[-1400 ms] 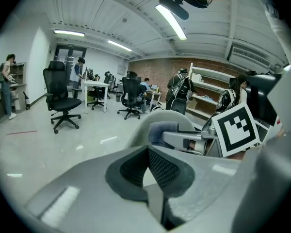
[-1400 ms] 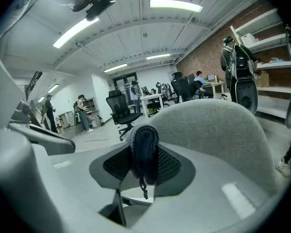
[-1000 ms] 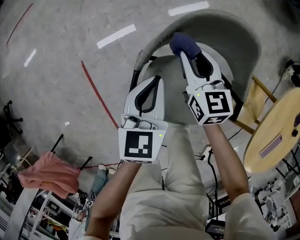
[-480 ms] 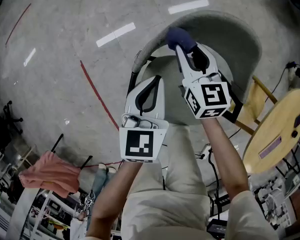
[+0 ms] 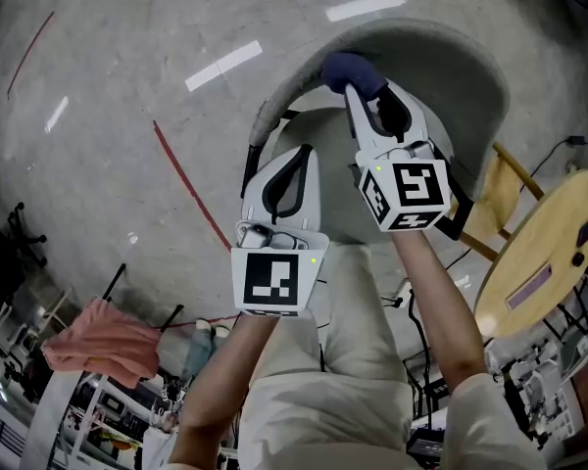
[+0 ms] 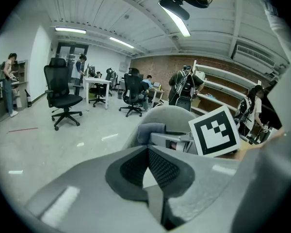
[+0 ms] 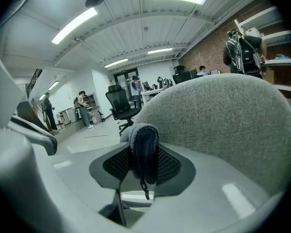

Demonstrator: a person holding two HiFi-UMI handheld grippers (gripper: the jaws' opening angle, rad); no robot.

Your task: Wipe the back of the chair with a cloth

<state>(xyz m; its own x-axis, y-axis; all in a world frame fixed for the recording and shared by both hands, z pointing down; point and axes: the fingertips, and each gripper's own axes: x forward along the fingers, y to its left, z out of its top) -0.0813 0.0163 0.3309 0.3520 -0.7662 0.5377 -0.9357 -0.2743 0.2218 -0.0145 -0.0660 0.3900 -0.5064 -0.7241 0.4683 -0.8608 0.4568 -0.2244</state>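
A: At the top of the head view, what lies by the chair back (image 5: 451, 62)?
B: The cloth (image 5: 349, 70), a dark blue wad at the grey rim, pinched by the right gripper (image 5: 361, 91). The left gripper (image 5: 307, 155) hovers lower, beside it, short of the rim.
A: And the left gripper view?
B: Its jaws meet, pads together, nothing between them. The cloth shows beyond, against the curved back.
A: The right gripper view?
B: Jaws clamped on the cloth, which bulges above the pads with a loose thread hanging below. The back's coarse grey weave rises just beside it.
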